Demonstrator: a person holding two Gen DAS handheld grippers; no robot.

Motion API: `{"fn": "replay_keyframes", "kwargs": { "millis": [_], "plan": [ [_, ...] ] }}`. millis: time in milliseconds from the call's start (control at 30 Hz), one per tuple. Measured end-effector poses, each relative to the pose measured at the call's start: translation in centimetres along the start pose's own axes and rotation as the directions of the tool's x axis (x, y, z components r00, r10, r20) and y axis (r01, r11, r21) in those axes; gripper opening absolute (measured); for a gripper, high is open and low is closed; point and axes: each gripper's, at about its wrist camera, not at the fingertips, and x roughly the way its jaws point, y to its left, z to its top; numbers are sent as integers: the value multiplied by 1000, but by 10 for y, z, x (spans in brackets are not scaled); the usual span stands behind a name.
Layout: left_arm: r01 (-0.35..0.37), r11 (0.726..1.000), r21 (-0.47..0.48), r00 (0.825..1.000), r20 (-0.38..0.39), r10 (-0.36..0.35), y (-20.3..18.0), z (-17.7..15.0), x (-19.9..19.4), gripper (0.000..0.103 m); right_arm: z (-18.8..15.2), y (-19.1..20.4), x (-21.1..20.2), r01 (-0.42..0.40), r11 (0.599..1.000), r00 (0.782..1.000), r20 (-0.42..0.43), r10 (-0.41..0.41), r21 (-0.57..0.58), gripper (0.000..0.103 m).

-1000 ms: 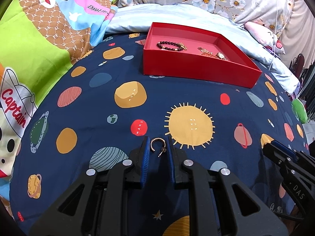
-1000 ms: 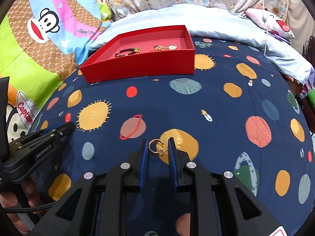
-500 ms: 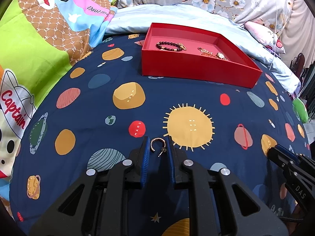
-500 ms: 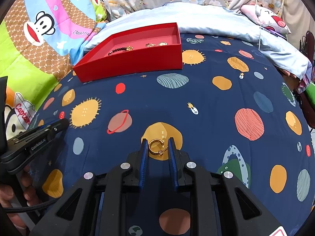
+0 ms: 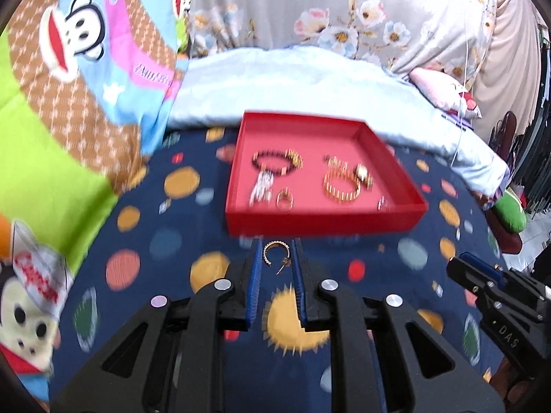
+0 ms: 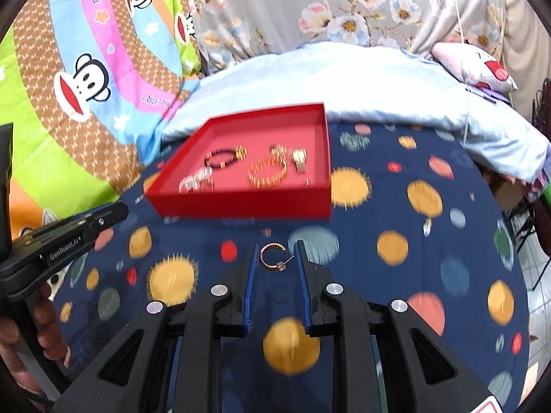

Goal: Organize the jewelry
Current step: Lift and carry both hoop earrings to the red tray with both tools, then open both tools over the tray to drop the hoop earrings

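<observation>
Each gripper holds a small gold hoop earring above the planet-print blanket. My left gripper [image 5: 276, 246] is shut on one hoop earring [image 5: 265, 256], which hangs between its blue pads. My right gripper [image 6: 277, 247] is shut on the other hoop earring [image 6: 261, 257]. Just ahead of both lies the red tray [image 5: 323, 222] [image 6: 241, 203]. The tray holds a black bead bracelet [image 5: 272, 163], a gold bangle [image 5: 341, 189], a silver piece [image 5: 261, 186], a ring [image 5: 285, 201] and a small gold watch [image 5: 363, 173]. In the left wrist view the right gripper's tip [image 5: 459, 265] shows at the right edge.
A pale blue quilt [image 5: 292, 79] is bunched up behind the tray. Cartoon-monkey bedding [image 5: 79, 34] rises at the left and floral fabric [image 6: 344, 17] at the back. The bed edge drops off at the right. A hand [image 6: 41, 323] holds the left gripper's handle.
Both grippers have risen off the blanket with their earrings and moved closer to the red tray, so the tray's inside now shows from above. The jaws have kept the same width.
</observation>
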Motion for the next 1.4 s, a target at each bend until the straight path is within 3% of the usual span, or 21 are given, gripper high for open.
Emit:
{"fn": "replay_keyframes", "kwargs": {
  "millis": [233,500,833,1400],
  "plan": [
    [-20,999,42,997,81,17,-15,60,15,16,49,4,20,-8,999,999,49,10,-34,19],
    [6,1000,22,998,55,-7,-25,104,62,16,94,0,68,-40,999,999,32,40,-8,19],
    [-6,1000,9,1000,-20,6,-26,105,117,16,96,-6,116,-39,999,999,-33,39,6,19],
    [-33,999,8,998,-55,33,-24,115,158,16,143,-10,159,13,1000,1000,-18,-13,-21,19]
  ]
}}
